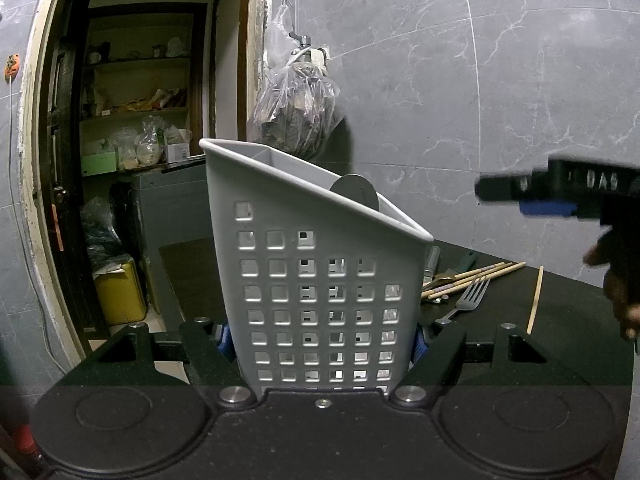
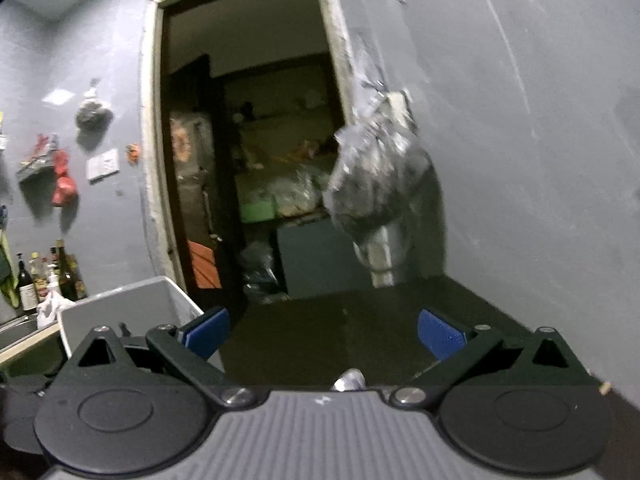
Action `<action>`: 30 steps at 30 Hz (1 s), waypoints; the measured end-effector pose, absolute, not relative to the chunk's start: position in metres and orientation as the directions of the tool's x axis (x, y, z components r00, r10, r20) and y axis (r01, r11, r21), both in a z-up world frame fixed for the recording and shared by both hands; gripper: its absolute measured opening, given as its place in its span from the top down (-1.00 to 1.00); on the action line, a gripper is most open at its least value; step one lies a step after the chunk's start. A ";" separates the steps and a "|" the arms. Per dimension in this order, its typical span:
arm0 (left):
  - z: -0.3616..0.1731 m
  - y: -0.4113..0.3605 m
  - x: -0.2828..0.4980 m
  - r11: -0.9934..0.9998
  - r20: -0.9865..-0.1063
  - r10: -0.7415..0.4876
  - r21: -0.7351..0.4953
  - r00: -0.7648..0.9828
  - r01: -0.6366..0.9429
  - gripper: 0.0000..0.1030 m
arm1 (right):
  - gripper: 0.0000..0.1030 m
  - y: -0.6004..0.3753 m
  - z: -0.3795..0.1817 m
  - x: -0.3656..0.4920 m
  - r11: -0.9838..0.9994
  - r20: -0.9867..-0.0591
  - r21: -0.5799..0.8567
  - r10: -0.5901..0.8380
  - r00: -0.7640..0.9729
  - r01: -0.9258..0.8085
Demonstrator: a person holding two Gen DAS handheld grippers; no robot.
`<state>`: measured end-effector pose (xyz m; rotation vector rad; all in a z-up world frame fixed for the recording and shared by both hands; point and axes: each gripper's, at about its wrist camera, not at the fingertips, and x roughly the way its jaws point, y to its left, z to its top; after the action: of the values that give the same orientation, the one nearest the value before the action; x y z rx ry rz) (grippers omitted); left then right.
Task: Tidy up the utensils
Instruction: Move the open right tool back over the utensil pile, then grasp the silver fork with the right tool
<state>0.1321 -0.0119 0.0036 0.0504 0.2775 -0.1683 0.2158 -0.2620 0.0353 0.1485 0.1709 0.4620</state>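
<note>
Dark table carries everything; behind it a grey marbled wall and an open doorway into a storeroom.

Grey perforated utensil caddy stands upright at the table's near edge, clamped between the blue pads of the left gripper, jaws pressed on its two sides. One round grey utensil head pokes above the rim, so at least one item looks sorted; other contents can't be told through the holes.

Right gripper has jaws spread wide with nothing between the pads, hovering over bare tabletop; a small metal end shows just below it, identity unclear.

Still loose on the table right of the caddy: chopsticks in a loose bundle, a fork beside them, a lone chopstick further right, a metal handle behind.

Judgement: early to mid task, most pieces left.

Writing: raised letters on the right gripper's body in the left view, too blurred to read. No brands legible.
</note>
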 end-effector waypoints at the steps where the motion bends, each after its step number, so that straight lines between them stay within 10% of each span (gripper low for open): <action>1: 0.004 -0.012 0.132 0.985 -0.277 -0.159 0.026 0.948 0.172 -0.47 | -1.00 -0.264 0.031 0.218 0.888 -0.152 0.189 0.448 0.881 -0.419; 30: 0.003 -0.012 0.132 0.985 -0.277 -0.159 0.027 0.948 0.173 -0.47 | -1.00 -0.255 -0.025 0.249 0.968 -0.500 0.109 0.248 0.830 -0.224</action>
<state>0.1321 -0.0124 0.0034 0.0506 0.2776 -0.1687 0.2494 -0.2549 -0.0248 0.0464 0.5367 0.2509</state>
